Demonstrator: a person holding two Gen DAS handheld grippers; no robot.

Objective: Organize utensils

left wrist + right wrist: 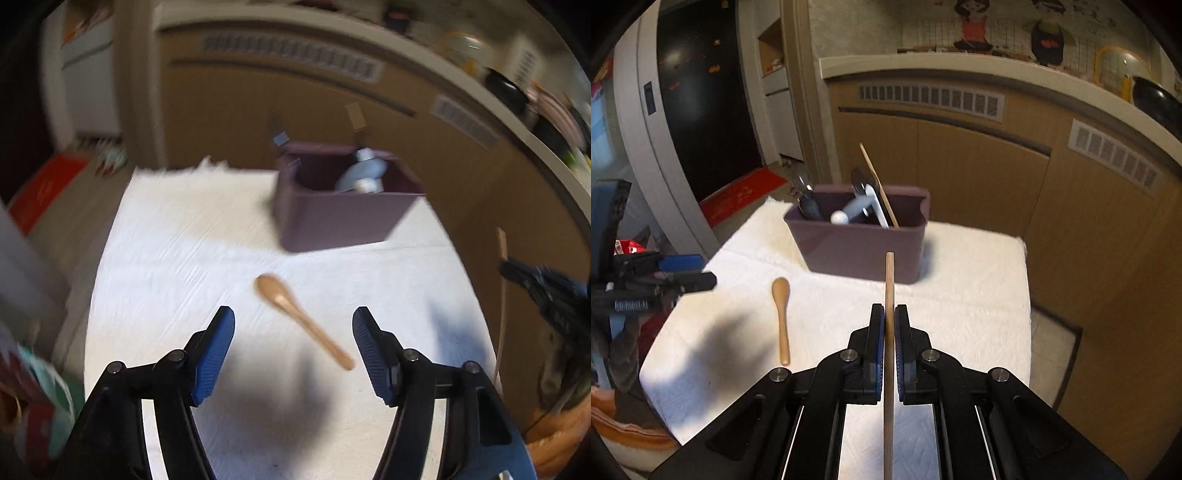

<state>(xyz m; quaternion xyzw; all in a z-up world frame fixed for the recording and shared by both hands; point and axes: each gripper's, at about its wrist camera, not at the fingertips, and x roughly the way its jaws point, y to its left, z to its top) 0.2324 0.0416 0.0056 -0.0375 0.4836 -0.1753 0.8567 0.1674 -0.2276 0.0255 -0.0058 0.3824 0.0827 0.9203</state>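
Observation:
A wooden spoon lies on the white cloth, bowl toward the purple bin. My left gripper hovers over the spoon's handle, open, its pads off the spoon. My right gripper is shut on a wooden chopstick, held above the cloth in front of the bin. Inside the bin stand a second chopstick, a white and blue utensil and dark-handled utensils.
The white cloth covers a small table whose right edge drops to the floor. A brown cabinet with vents stands close behind the bin. An orange object sits at the table's near left, with a red mat beyond.

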